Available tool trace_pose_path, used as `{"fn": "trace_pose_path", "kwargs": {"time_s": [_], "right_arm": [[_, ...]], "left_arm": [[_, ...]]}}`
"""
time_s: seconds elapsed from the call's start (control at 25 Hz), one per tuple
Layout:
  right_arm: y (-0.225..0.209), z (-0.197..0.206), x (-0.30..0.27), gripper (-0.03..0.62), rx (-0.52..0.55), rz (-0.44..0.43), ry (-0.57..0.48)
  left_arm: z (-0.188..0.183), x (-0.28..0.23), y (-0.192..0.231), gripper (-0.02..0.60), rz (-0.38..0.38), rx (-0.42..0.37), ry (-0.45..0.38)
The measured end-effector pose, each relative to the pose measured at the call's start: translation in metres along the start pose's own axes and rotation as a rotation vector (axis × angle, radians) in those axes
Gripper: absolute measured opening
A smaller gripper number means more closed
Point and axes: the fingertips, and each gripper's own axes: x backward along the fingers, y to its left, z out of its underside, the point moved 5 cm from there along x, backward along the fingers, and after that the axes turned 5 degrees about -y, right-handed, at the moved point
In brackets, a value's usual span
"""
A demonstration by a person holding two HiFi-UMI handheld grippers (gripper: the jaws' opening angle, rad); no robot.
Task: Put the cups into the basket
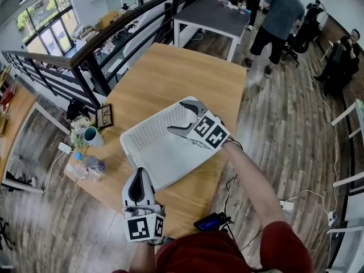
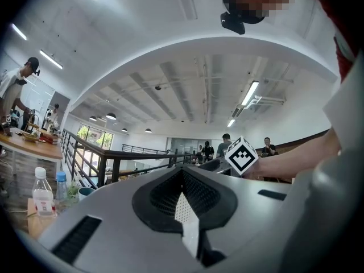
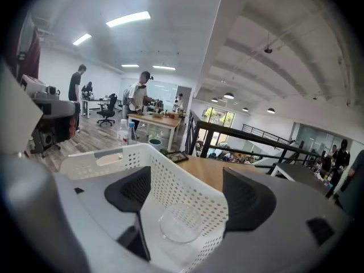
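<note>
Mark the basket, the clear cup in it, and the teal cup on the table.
basket (image 1: 159,152): head view, bare part of its floor.
clear cup (image 3: 181,223): right gripper view, middle of its round outline.
teal cup (image 1: 92,136): head view, at its mouth.

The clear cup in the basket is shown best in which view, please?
The right gripper view: the clear cup sits on the white basket's floor, between the open right hand-held gripper's jaws. I cannot make it out in the head view; the left gripper view misses it.
</note>
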Motion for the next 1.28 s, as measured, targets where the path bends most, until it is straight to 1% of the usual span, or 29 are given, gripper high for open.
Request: {"fn": "trace_pose_path", "kwargs": {"time_s": [0.16, 0.32, 0.52, 0.76, 0.96, 1.28], "right_arm": [[0.007, -0.023, 0.016, 0.371, 0.013, 0.019, -0.088], [0.02, -0.044, 0.033, 0.371, 0.014, 0.027, -0.15], [0.033, -0.057, 0.058, 0.371, -0.005, 0.065, -0.236], [0.049, -0.061, 0.092, 0.371, -0.045, 0.11, -0.318], [0.06, -0.059, 0.115, 0.371, -0.085, 0.166, -0.386], [0.077, -0.05, 0.144, 0.371, -0.143, 0.21, -0.436]], "left_arm": [[0.001, -0.001, 0.0, 0.0, 0.001, -0.004, 0.004], [-0.001, -0.004, -0.002, 0.0, 0.011, -0.006, 0.0], [0.0, -0.006, -0.004, 0.0, 0.018, -0.006, 0.0], [0.0, -0.009, -0.007, 0.0, 0.027, -0.003, -0.003], [0.0, -0.011, -0.009, 0.0, 0.036, -0.004, 0.001], [-0.002, -0.012, -0.011, 0.0, 0.038, -0.006, -0.001]]}}
